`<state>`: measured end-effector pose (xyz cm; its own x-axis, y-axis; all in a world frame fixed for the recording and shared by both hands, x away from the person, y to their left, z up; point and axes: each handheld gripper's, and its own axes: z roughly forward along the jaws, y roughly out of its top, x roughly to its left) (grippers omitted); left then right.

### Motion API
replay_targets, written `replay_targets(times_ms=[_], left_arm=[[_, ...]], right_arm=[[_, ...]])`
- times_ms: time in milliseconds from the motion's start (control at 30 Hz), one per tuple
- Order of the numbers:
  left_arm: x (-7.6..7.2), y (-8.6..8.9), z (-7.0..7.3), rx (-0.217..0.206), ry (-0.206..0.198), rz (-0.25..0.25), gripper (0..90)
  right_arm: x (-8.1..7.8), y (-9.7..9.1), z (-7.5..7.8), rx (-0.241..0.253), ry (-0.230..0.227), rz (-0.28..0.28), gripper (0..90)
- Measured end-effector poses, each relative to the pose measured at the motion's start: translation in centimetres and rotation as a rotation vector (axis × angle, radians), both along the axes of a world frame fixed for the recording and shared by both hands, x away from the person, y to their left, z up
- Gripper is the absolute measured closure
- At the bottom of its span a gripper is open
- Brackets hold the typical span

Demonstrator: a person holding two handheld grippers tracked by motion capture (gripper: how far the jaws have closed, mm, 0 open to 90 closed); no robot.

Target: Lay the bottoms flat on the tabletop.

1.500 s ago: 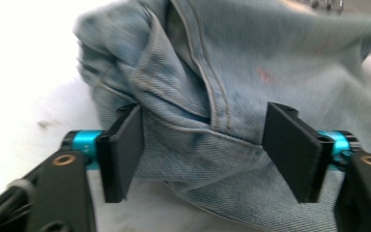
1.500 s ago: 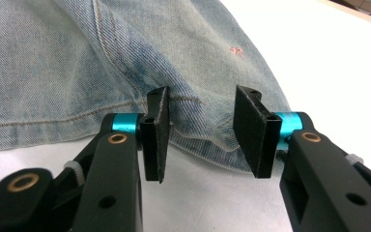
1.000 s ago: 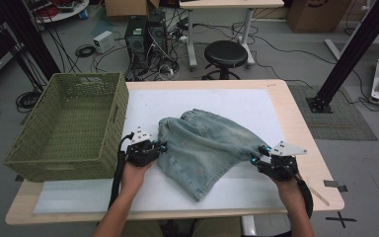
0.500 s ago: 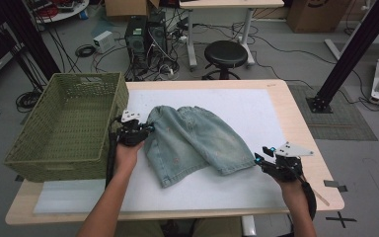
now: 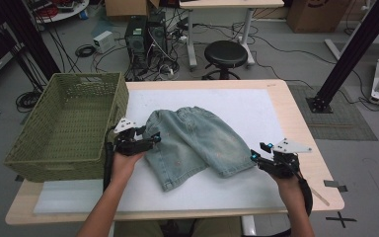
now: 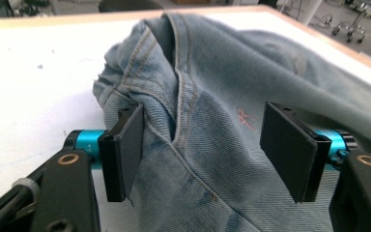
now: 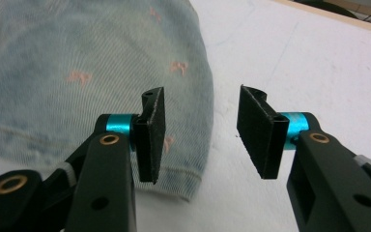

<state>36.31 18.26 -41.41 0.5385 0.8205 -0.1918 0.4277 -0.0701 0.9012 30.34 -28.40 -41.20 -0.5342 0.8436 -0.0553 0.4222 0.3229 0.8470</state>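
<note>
We have the denim shorts [image 5: 197, 143] folded over at the middle of the tabletop [image 5: 276, 106]. Our left gripper [image 5: 150, 139], at their 9 o'clock edge, has just spread off the fold; our right gripper [image 5: 256, 157], at 4 o'clock, gapes empty. Basket [image 5: 64, 123] stowing probably remains.

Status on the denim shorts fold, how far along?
Done: the faded blue denim shorts lie folded over on the white table mat. In hand: nothing is gripped. The left gripper has just been opening, jaws wide with a denim seam between them; the right gripper stands open beside the hem. Left: probably another fold, and perhaps a move into the green wicker basket, which holds no shorts.
</note>
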Motion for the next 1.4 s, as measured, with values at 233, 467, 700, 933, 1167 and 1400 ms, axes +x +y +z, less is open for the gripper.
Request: replay_targets(times_ms=[233,467,700,933,1167,1400], left_arm=[[-1.2,0.4,1.4,-0.002,-0.077,-0.027,33.4],[-1.0,-0.2,0.8,0.007,-0.064,-0.086,33.4],[-1.7,-0.6,-0.2,0.017,-0.049,-0.110,33.4],[-3.0,-1.1,-1.2,0.021,-0.014,-0.126,34.1],[-4.0,-2.0,-2.5,0.047,0.034,-0.171,40.0],[-3.7,-3.8,-3.4,0.049,0.124,-0.225,37.7]], right_arm=[[4.3,2.0,-0.1,-0.035,0.068,0.047,50.3],[10.1,5.9,-0.7,-0.101,0.185,0.099,47.6],[12.0,7.8,-1.6,-0.204,0.237,0.114,87.1],[11.3,4.9,0.2,-0.190,0.073,-0.160,88.1],[11.1,1.2,-1.7,-0.083,0.122,-0.353,85.0],[9.5,1.0,-0.7,-0.008,0.039,-0.278,66.2]])
